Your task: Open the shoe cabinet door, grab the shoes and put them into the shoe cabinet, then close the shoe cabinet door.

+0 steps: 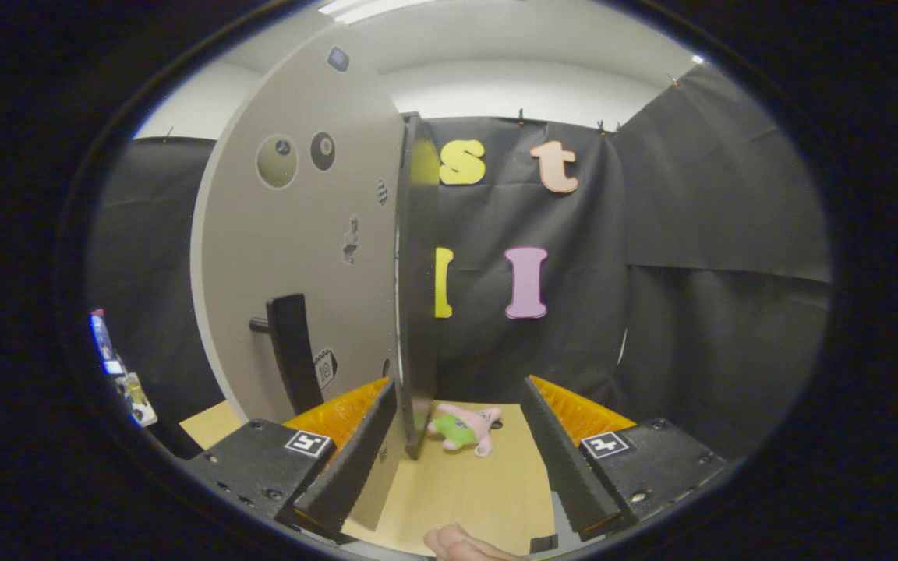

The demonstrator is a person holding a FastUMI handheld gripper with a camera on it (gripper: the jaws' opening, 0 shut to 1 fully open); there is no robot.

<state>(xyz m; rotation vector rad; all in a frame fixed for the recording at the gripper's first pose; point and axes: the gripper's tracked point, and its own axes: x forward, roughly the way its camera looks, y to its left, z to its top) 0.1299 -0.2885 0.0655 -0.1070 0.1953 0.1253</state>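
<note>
The grey shoe cabinet door [301, 257] with its black handle [293, 351] stands swung open, its edge between the released tongs [461, 436]; a plush toy [464, 427] lies on the bench [464, 491].

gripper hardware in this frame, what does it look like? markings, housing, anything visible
The gripper has two long flat fingers with fine ridged inner faces. Behind each sits a black boxy block with screws and a square black-and-white fiducial tag. Orange ribbed panels run along the fingers' outer sides. No cables visible.
</note>
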